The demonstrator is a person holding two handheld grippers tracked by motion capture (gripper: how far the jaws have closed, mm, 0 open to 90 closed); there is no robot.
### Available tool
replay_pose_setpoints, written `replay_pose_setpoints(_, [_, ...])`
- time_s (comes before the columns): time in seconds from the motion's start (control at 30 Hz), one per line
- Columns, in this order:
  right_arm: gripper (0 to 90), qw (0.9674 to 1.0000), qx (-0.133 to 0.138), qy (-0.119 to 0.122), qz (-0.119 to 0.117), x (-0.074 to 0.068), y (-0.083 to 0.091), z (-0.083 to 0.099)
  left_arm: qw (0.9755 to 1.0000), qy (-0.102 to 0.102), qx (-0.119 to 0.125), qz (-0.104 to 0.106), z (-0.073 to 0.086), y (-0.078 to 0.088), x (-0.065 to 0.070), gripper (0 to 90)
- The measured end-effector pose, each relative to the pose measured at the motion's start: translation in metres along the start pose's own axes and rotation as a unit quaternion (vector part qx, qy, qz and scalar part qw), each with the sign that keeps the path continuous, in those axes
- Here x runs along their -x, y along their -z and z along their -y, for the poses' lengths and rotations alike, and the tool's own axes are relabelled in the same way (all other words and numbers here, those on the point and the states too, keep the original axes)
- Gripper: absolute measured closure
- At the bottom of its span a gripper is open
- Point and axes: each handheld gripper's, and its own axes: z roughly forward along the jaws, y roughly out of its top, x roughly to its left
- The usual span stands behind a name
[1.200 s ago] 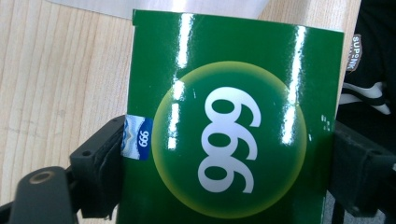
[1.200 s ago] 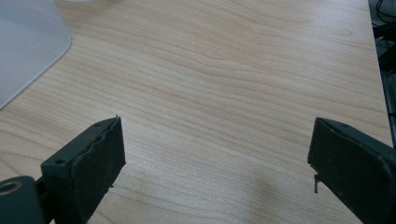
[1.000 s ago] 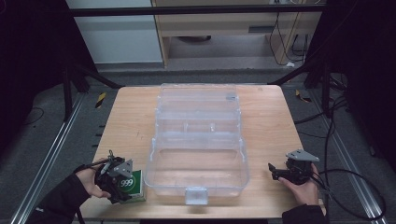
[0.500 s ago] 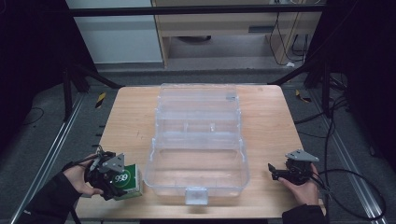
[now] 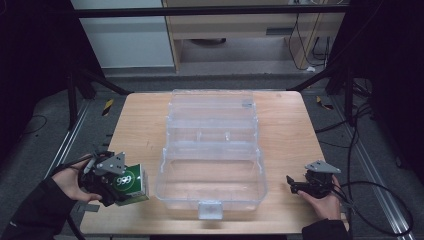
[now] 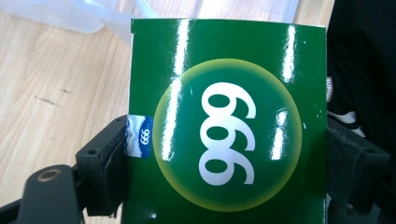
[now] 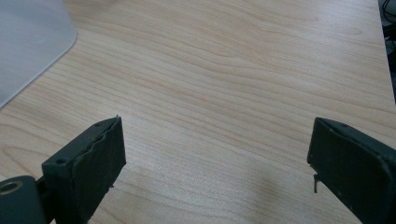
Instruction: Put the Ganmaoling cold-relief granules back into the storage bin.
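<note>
A green carton (image 5: 132,182) marked 999 is at the table's front left corner. My left gripper (image 5: 114,184) is shut on it. In the left gripper view the carton (image 6: 229,116) stands between the two black jaws, its glossy printed face toward the camera. My left gripper (image 6: 229,161) presses its sides. A clear plastic case (image 5: 212,201) lies open in the middle of the table, its lid folded back and its tray bare. My right gripper (image 5: 296,185) rests open near the front right edge, jaws wide over bare wood. Nothing is between the jaws of my right gripper (image 7: 215,158).
The wooden table (image 5: 287,130) has bare strips left and right of the case. A corner of the clear case (image 7: 28,42) shows at the upper left of the right gripper view. Cables (image 5: 380,200) trail off the right side. Dark floor surrounds the table.
My left gripper, still holding the green carton, has drifted a little left and away from the front edge. The right gripper has stayed put.
</note>
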Motion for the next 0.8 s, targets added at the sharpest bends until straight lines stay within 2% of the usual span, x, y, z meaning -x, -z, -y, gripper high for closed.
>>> replay_pose_setpoints(0.43, [4.9, 1.0, -0.001, 0.002, -0.002, 0.0, 0.0, 0.0, 0.9999, -0.009, 0.01, -0.007, -0.025, 0.02, -0.007, 15.1])
replay_pose_setpoints(0.8, [4.9, 1.0, 0.0, 0.006, -0.002, 0.0, -0.001, 0.0, 0.9996, -0.022, 0.016, -0.002, -0.046, 0.019, -0.009, 15.1])
